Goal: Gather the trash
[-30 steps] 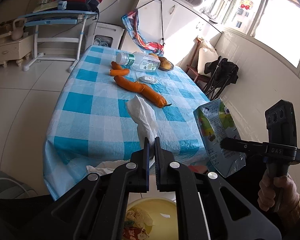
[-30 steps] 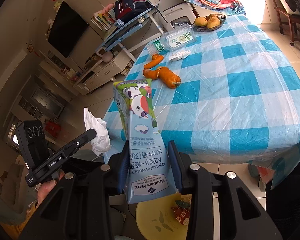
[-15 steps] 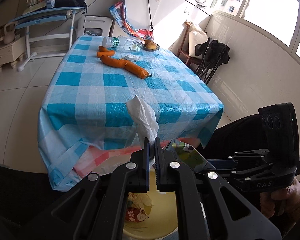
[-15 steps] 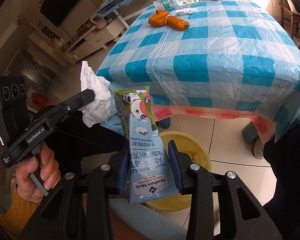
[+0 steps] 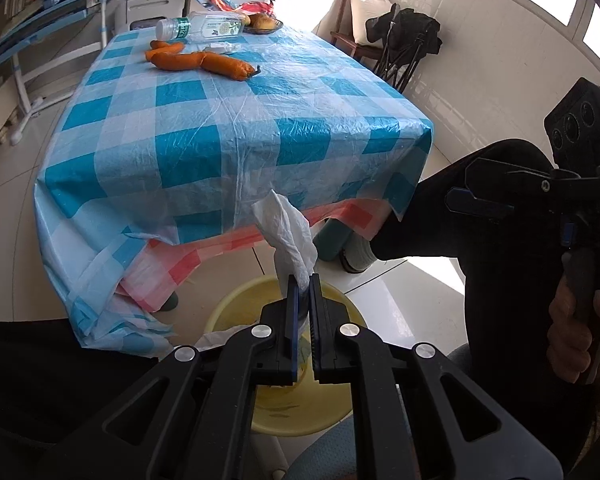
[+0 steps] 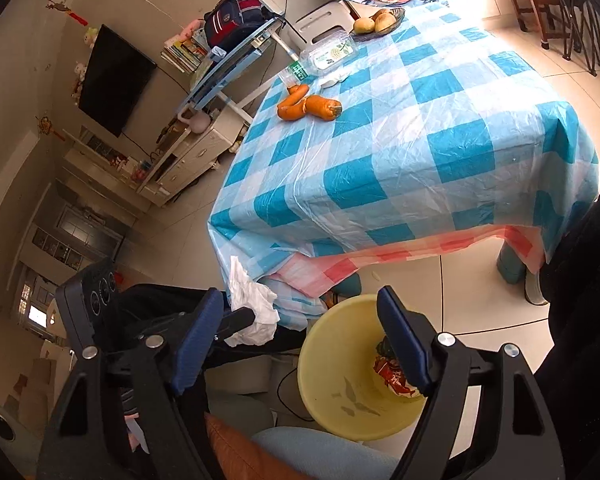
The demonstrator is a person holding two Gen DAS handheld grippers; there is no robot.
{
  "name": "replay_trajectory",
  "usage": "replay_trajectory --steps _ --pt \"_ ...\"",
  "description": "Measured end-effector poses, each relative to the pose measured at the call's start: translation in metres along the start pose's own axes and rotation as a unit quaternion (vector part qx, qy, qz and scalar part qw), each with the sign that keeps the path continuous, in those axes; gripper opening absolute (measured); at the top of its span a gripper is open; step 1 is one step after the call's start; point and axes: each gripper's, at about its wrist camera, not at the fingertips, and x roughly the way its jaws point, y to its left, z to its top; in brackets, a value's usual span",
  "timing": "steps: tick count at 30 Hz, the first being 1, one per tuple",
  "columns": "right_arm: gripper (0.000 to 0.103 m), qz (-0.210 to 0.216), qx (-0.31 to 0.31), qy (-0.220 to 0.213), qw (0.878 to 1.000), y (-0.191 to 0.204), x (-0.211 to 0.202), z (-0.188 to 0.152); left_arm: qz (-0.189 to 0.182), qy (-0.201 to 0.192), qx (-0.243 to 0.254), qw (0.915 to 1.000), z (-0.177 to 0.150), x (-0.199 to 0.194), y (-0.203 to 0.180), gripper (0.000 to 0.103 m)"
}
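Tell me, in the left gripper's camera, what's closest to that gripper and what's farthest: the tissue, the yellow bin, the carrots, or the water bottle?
From the left gripper:
1. Tissue, pinched between its fingers.
2. Yellow bin, on the floor just below.
3. Carrots, far down the table, left side.
4. Water bottle, lying beyond the carrots near the far end.

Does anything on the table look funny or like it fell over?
Yes. The clear plastic bottle is lying on its side at the far end, not standing. Beside the carrots sits a crumpled white tissue, which looks like leftover trash.
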Motion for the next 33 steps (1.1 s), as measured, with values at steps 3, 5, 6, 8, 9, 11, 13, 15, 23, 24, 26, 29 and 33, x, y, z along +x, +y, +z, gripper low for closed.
replay_trajectory --steps 3,5,6,8,9,11,13,15,23,24,26,29,33 --pt "0.076 0.007 0.021 -0.014 1.0 -0.006 -0.004 0.004 0.006 0.034 0.038 0.9987 -0.004 0.013 -0.016 0.008" --pt "0.078 0.007 0.024 -0.019 0.999 -0.006 -0.005 0.005 0.015 0.045 0.058 0.9972 -0.006 0.017 -0.024 0.015" --pt "0.079 0.006 0.023 -0.021 1.0 -0.005 -0.006 0.005 0.02 0.045 0.064 0.9967 -0.007 0.018 -0.026 0.021" --pt "0.08 0.004 0.018 -0.022 1.0 -0.004 -0.007 0.005 0.028 0.042 0.067 0.9965 -0.007 0.016 -0.026 0.032" --pt "0.08 0.004 0.016 -0.024 1.0 -0.003 -0.007 0.005 0.031 0.039 0.066 0.9966 -0.006 0.014 -0.026 0.038" --pt "0.081 0.004 0.014 -0.024 1.0 -0.003 -0.007 0.005 0.038 0.034 0.06 0.9969 -0.005 0.012 -0.023 0.043" --pt "0.082 0.003 0.015 -0.025 1.0 -0.003 -0.007 0.005 0.04 0.03 0.055 0.9972 -0.005 0.01 -0.021 0.044" --pt "0.082 0.003 0.016 -0.025 1.0 -0.003 -0.007 0.005 0.044 0.026 0.053 0.9973 -0.004 0.009 -0.02 0.047" --pt "0.083 -0.01 -0.004 -0.027 1.0 0.002 -0.006 0.004 0.061 0.0 0.042 0.9973 -0.001 0.0 -0.016 0.057" --pt "0.083 -0.013 -0.008 -0.027 1.0 0.003 -0.006 0.004 0.065 -0.004 0.039 0.9971 0.0 -0.002 -0.015 0.059" --pt "0.083 -0.019 -0.016 -0.026 0.999 0.005 -0.005 0.004 0.073 -0.011 0.032 0.9967 0.001 -0.004 -0.012 0.063" --pt "0.084 -0.026 -0.027 -0.025 0.999 0.009 -0.003 0.002 0.082 -0.022 0.022 0.9962 0.002 -0.008 -0.008 0.066" --pt "0.086 -0.032 -0.035 -0.024 0.999 0.012 -0.002 0.001 0.095 -0.034 0.012 0.9949 0.004 -0.013 -0.004 0.07"
